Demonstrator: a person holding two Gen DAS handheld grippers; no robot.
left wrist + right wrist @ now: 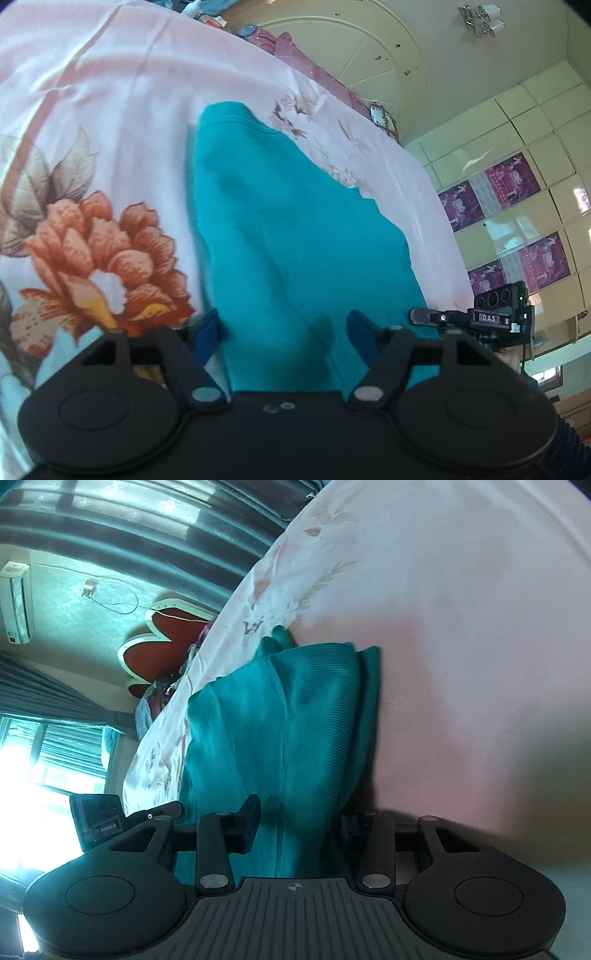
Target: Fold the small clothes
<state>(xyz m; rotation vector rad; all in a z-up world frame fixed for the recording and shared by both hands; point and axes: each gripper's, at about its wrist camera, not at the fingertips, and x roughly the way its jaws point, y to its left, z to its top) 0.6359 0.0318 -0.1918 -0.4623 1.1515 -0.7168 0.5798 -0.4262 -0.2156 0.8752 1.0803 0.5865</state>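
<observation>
Close up in the left wrist view, the left tongs [282,332] stand fairly wide apart, their blue pads either side of a fold of the teal garment [280,229]. The cloth runs between them, but the pads do not appear to press on it. To the right of them, the other tool [480,317] shows at the edge of the cloth.

In the right wrist view, the right tongs [299,823] stand partly open with the garment [291,716] bunched between them. Its left finger [251,823] lies against the cloth; the right one is mostly hidden behind the fabric, so I cannot tell whether it grips.

Beyond the tongs, the garment lies rumpled and partly folded on the bed, over a pale pink bedsheet [122,92] printed with a large orange flower [99,262].

Farther off stand a cream headboard [354,51], glossy wardrobe doors [517,155] with purple posters, and a ceiling lamp [480,18]. The right view shows dark curtains [147,528], a bright window [33,757] and a wall air conditioner [16,602].
</observation>
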